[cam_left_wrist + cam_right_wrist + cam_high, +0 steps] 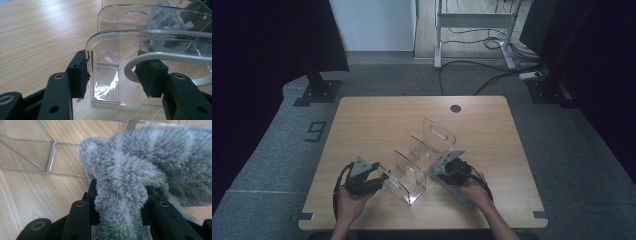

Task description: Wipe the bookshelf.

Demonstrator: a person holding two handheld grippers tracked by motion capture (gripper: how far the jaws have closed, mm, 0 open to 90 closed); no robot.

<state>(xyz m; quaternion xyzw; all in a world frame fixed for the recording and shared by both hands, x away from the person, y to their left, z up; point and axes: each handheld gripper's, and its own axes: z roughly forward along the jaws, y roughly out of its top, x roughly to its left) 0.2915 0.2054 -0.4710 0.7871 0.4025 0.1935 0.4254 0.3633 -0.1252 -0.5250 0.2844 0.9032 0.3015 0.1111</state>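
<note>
Jaws of the left gripper (113, 75) sit clamped on the front wall of a clear acrylic organizer (150, 45), 1 pad outside the wall, the other inside, with a white cable (175, 57) looping over the inner pad. Jaws of the right gripper (120, 212) are pinched on a bunched fold of a fluffy grey cloth (140, 170). Seen from above, the organizer (424, 157) stands near the middle of the wooden table (362, 120), between the 2 hands. The cloth lies on the table against the organizer's right side, under the right gripper (447, 167). The left gripper (382, 177) meets the organizer's left end.
</note>
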